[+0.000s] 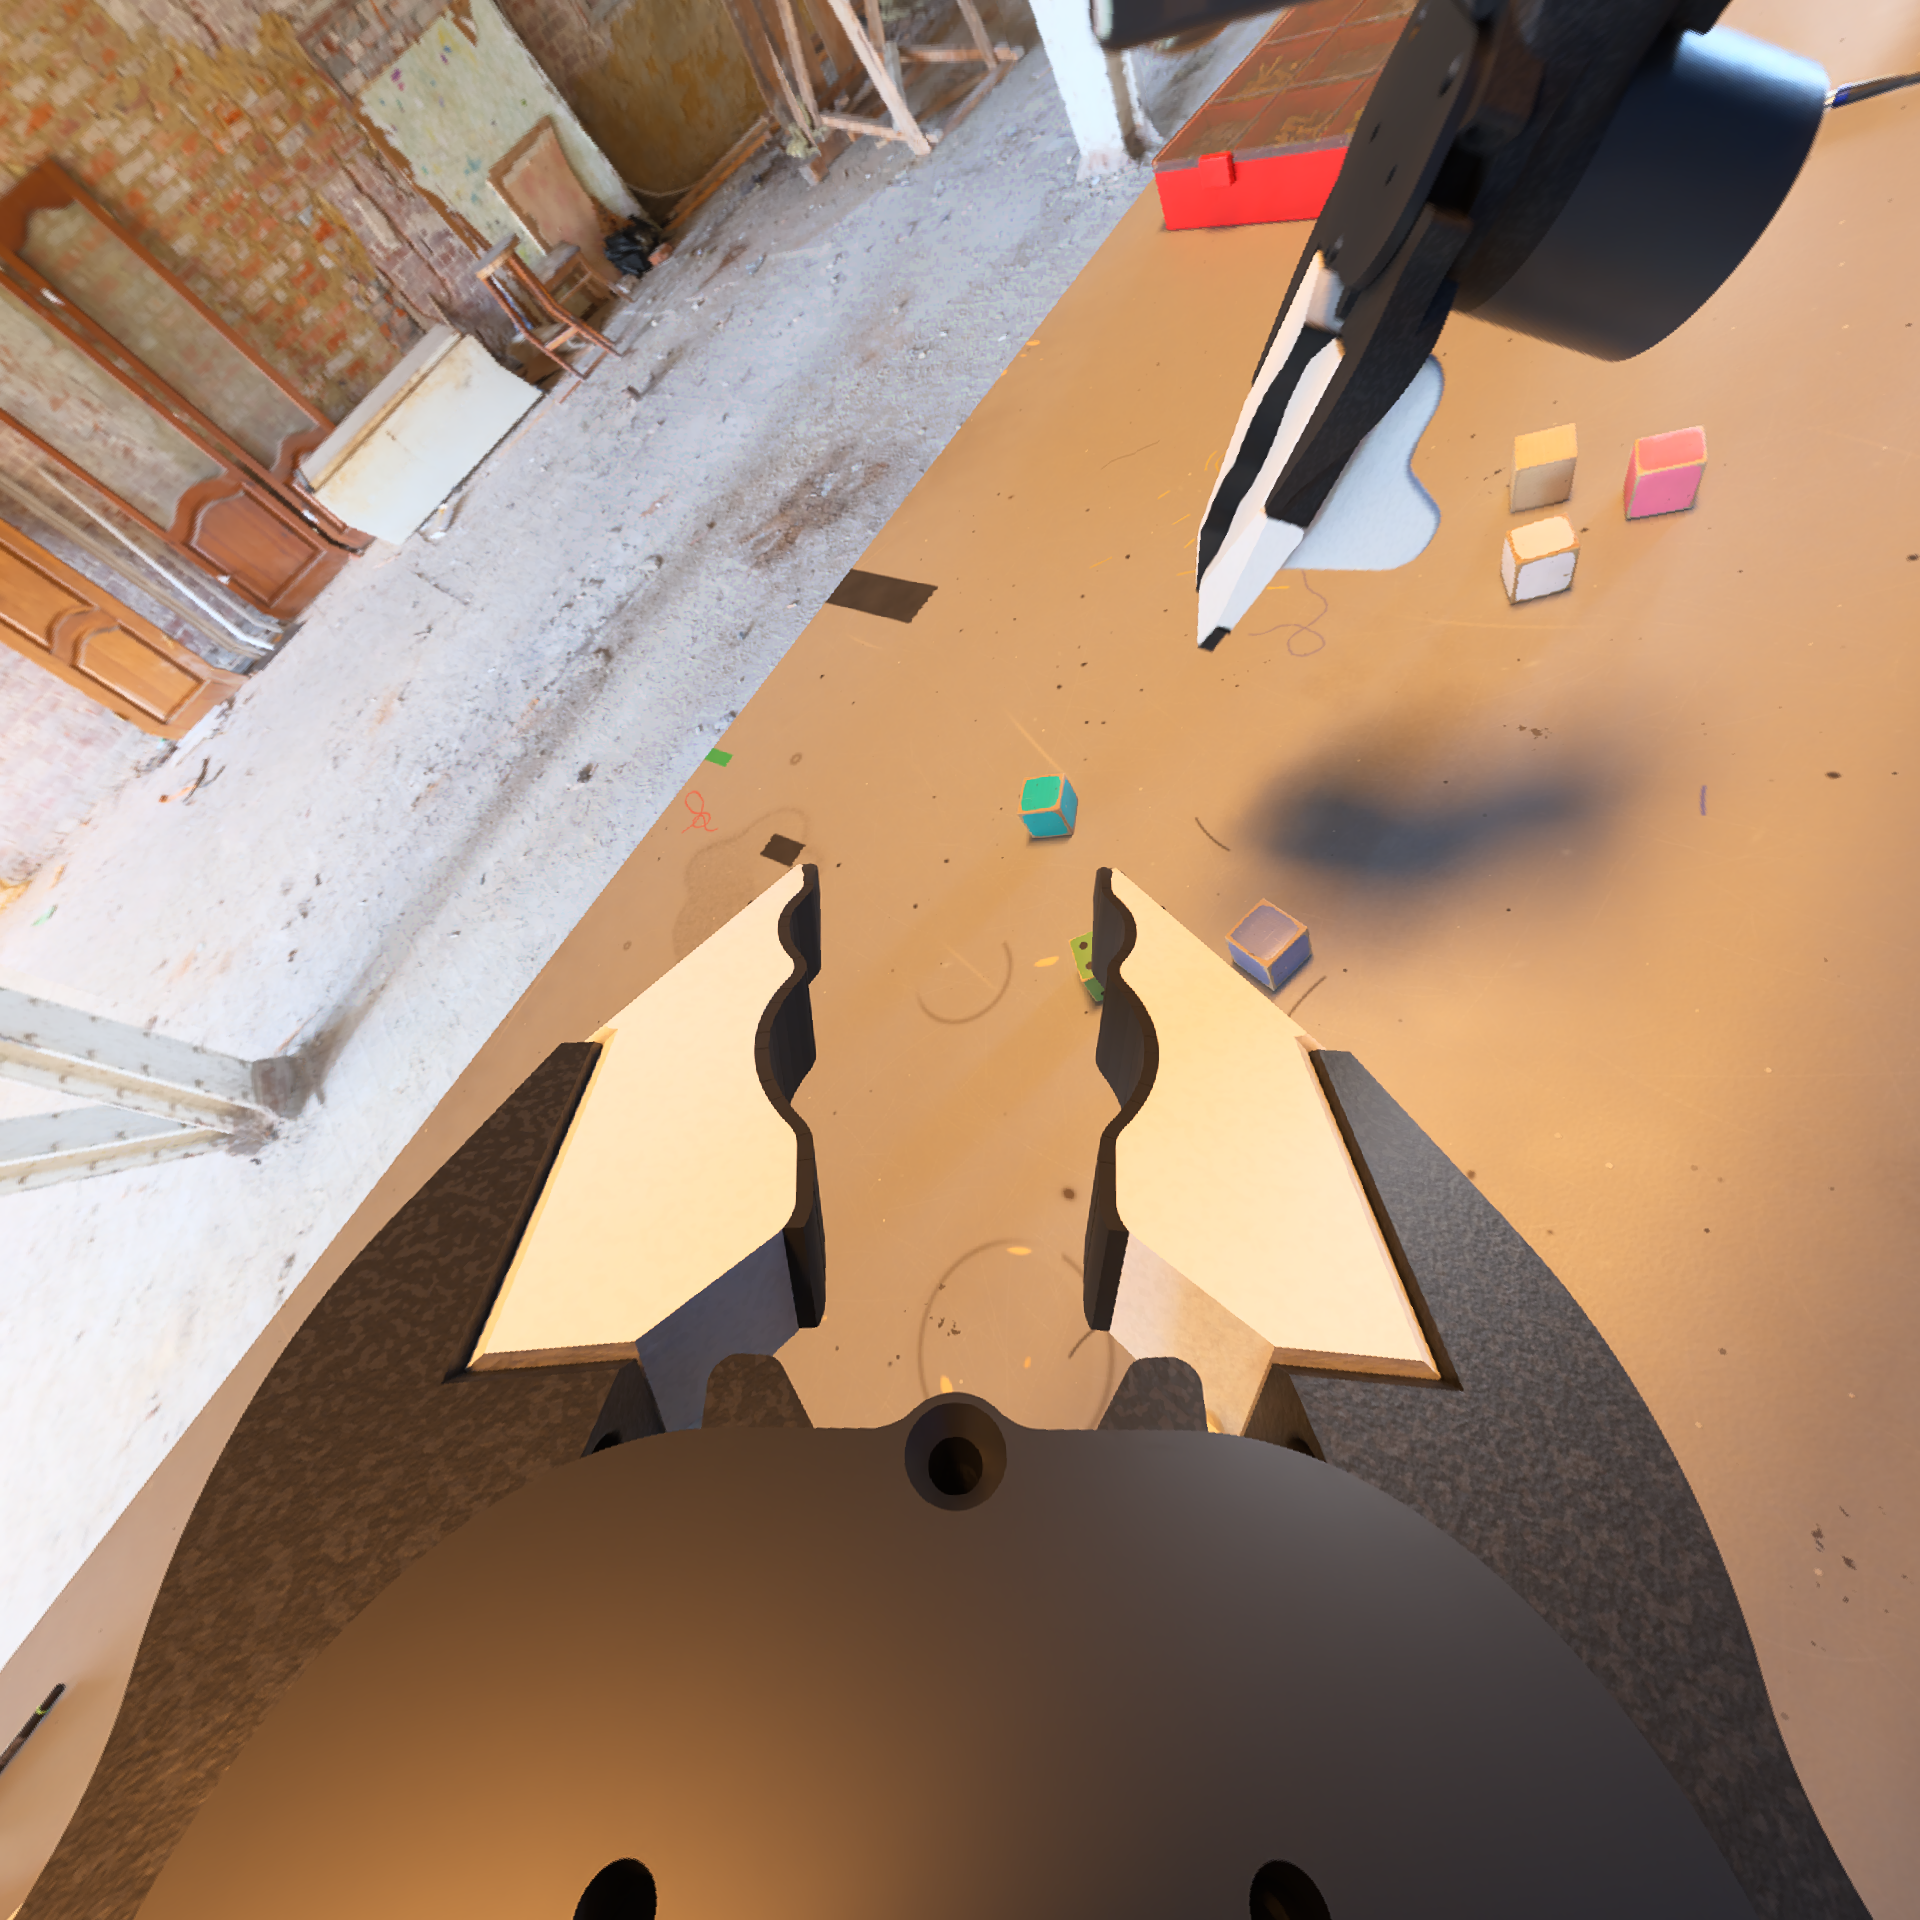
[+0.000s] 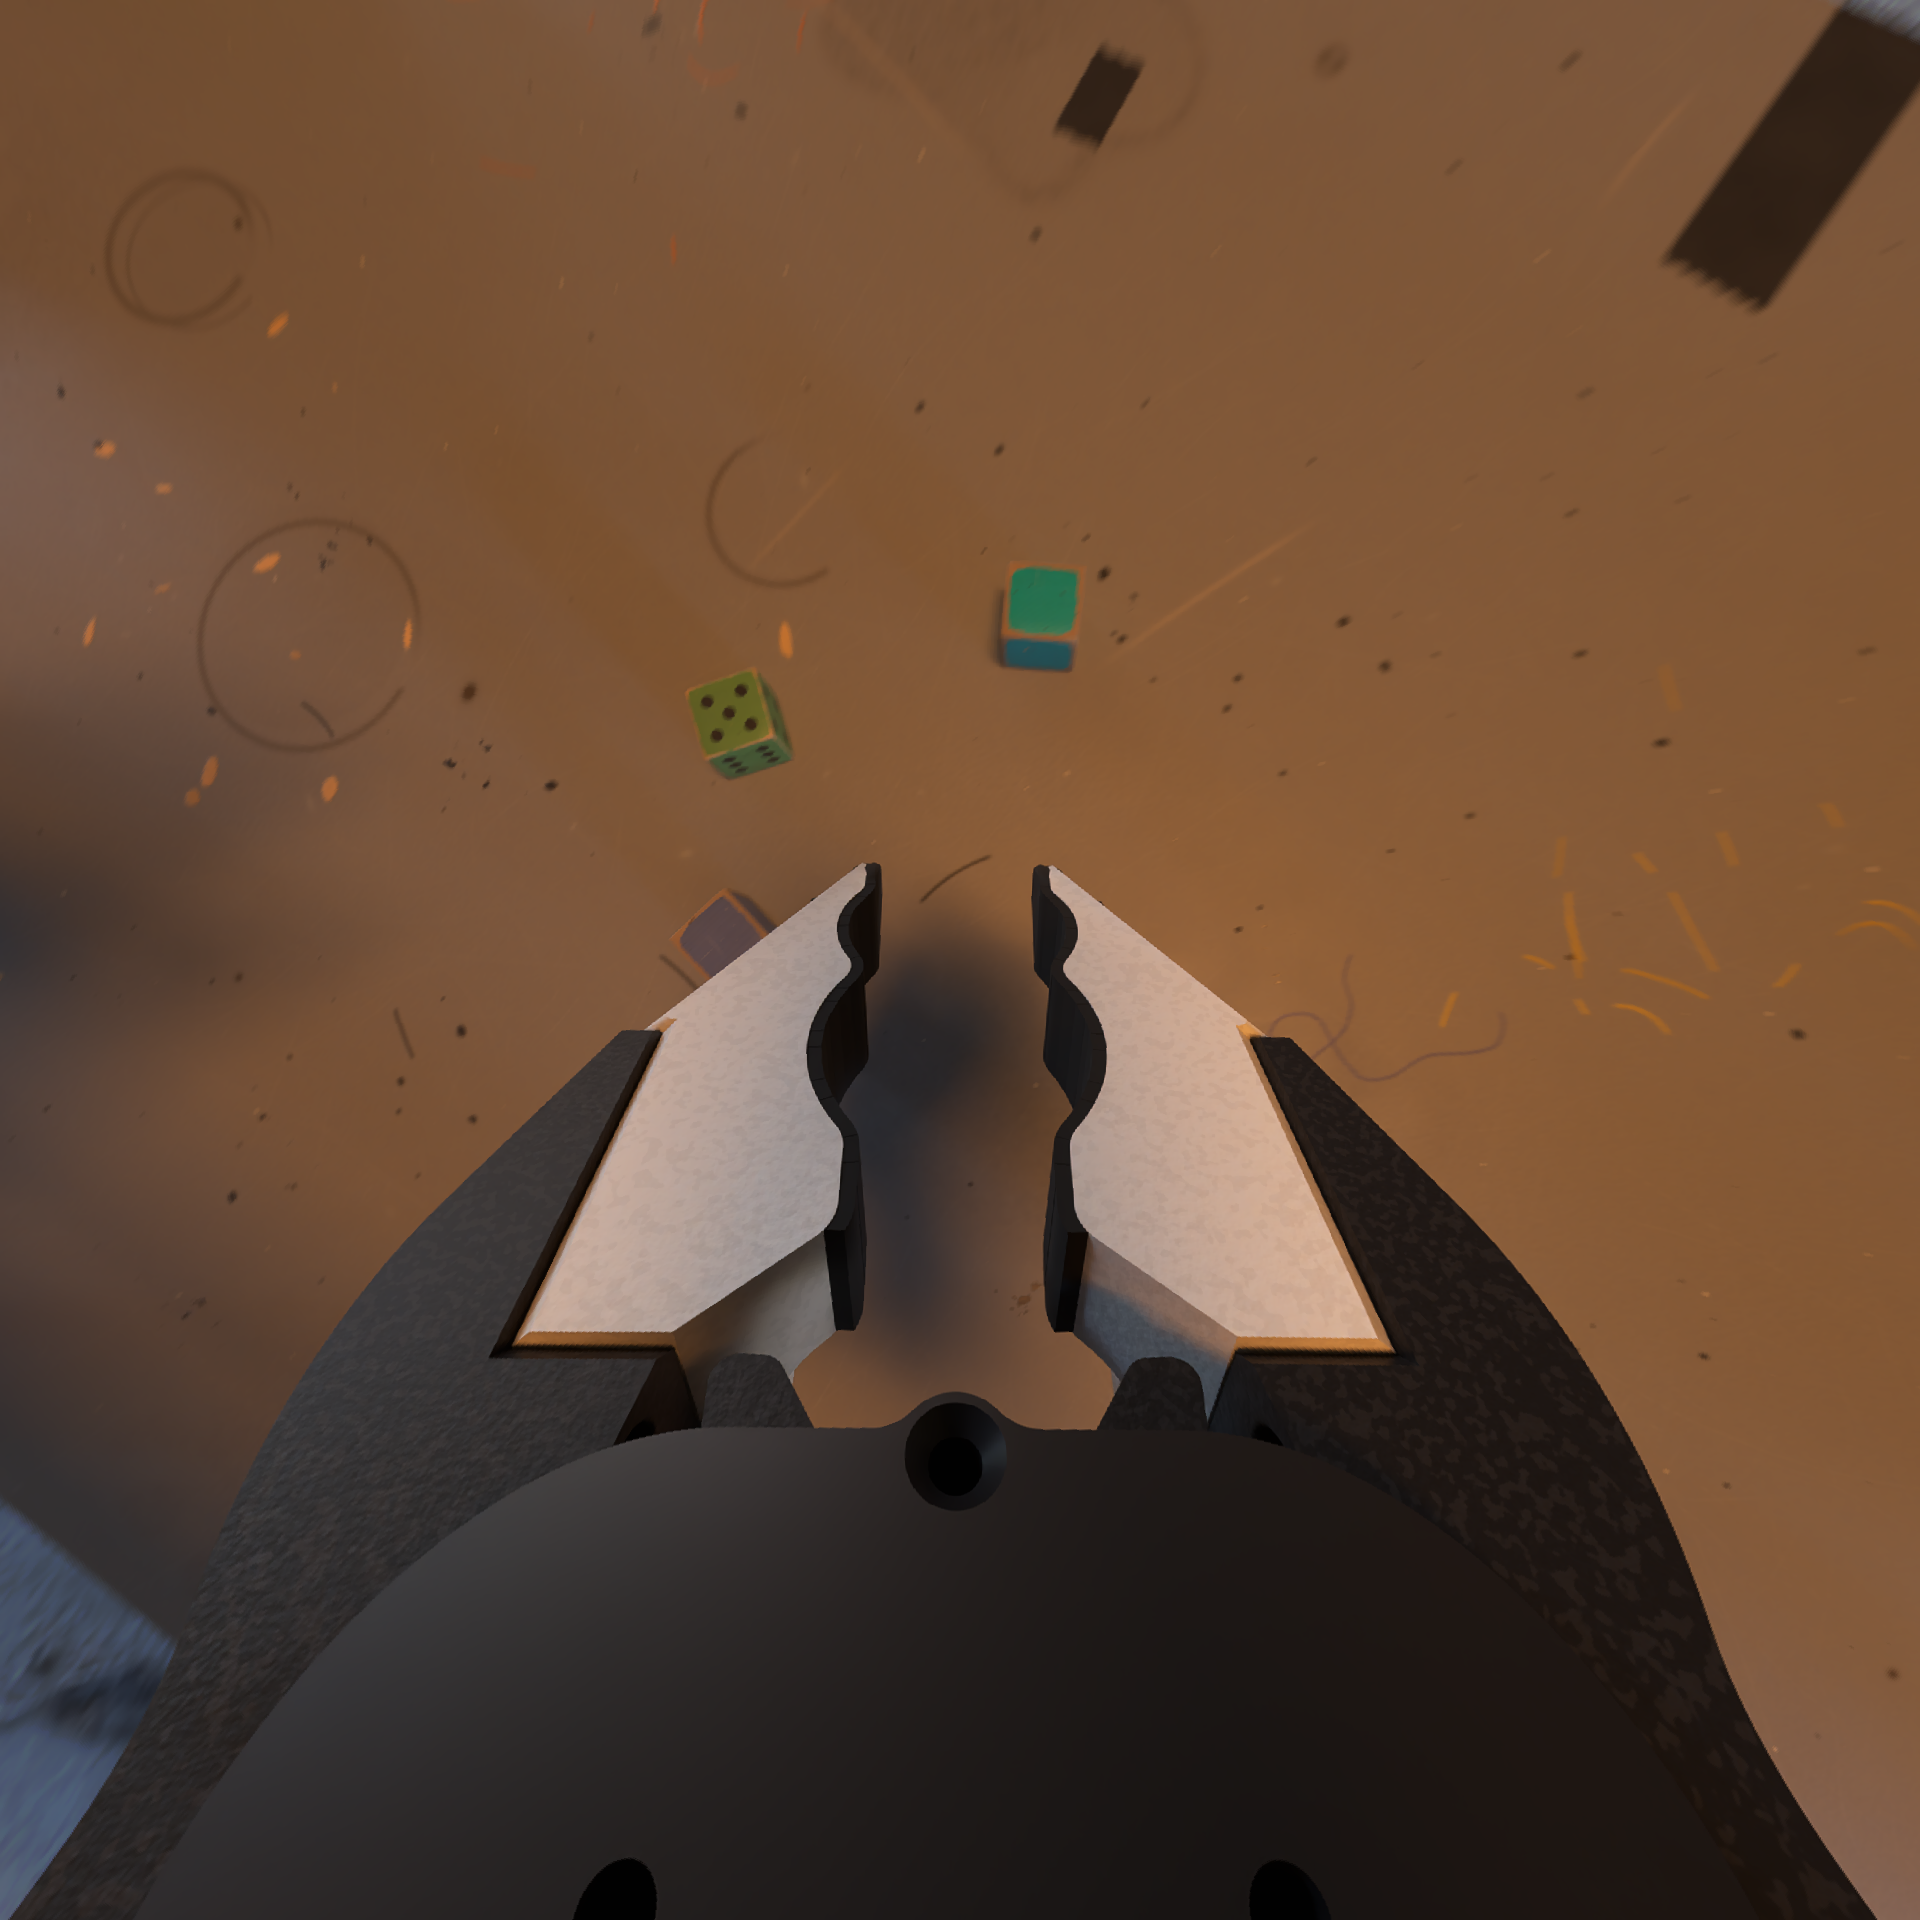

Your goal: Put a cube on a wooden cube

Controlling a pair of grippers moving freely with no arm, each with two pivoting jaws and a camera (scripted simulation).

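Several small cubes lie apart on the brown table (image 1: 1558,1143). A teal cube (image 1: 1047,806) lies ahead of my left gripper (image 1: 956,883), which is open and empty above the table. A blue-purple cube (image 1: 1268,943) lies just right of its right finger, and a green die (image 1: 1085,966) peeks out beside that finger. A tan cube (image 1: 1544,465), a white cube (image 1: 1539,559) and a pink cube (image 1: 1665,472) lie far right. My right gripper (image 2: 956,878) is open and empty above the table, seen from the left wrist view (image 1: 1210,623). Ahead of it lie the die (image 2: 738,723) and teal cube (image 2: 1040,615); the purple cube (image 2: 717,930) is half hidden behind its left finger.
A red box (image 1: 1247,182) with a brown tiled lid stands at the far end of the table. A white patch (image 1: 1371,488) lies under the right gripper. Black tape strips (image 2: 1787,166) mark the table near its left edge. Beyond that edge is a rubble floor with old furniture.
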